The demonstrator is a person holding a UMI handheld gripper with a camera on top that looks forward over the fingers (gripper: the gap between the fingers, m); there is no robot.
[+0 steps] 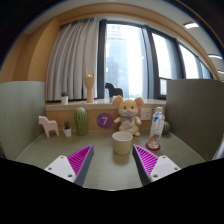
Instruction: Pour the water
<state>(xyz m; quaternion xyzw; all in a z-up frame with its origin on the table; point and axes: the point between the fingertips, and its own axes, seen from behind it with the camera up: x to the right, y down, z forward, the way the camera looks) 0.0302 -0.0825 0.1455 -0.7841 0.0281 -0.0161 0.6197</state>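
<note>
The tongs (110, 163) stand apart, their 2 magenta-padded fingers (78, 160) spread wide with nothing held between them; both hang just above the pale desk (110, 178). Just ahead of the gap, slightly toward the right finger, a light-coloured cup (122, 143) stands upright on the desk, clear of both pads. Ahead of the right finger and a little beyond the cup stands a clear bottle (156, 128) with a red base and a label; this looks like the water source, though whether it holds water cannot be told.

Beyond the cup sits a plush toy mouse (127, 114) against the back ledge. To its left is a purple round disc (104, 121) marked with a 7, then a green cactus figure (82, 120), and further left a small white animal figure (48, 125). Grey partition walls close the desk on both sides, and behind the ledge a window (128, 62) with curtains shows buildings outside.

As a judgement, the task is at its very start: nothing is gripped, and the approach is the step in hand. The next move calls for steering the tongs forward and to the right so the bottle comes between the fingers, closing on its body below the neck, then lifting and tilting it over the cup. The cup stands close beside the bottle, so it could be knocked on the way in.
</note>
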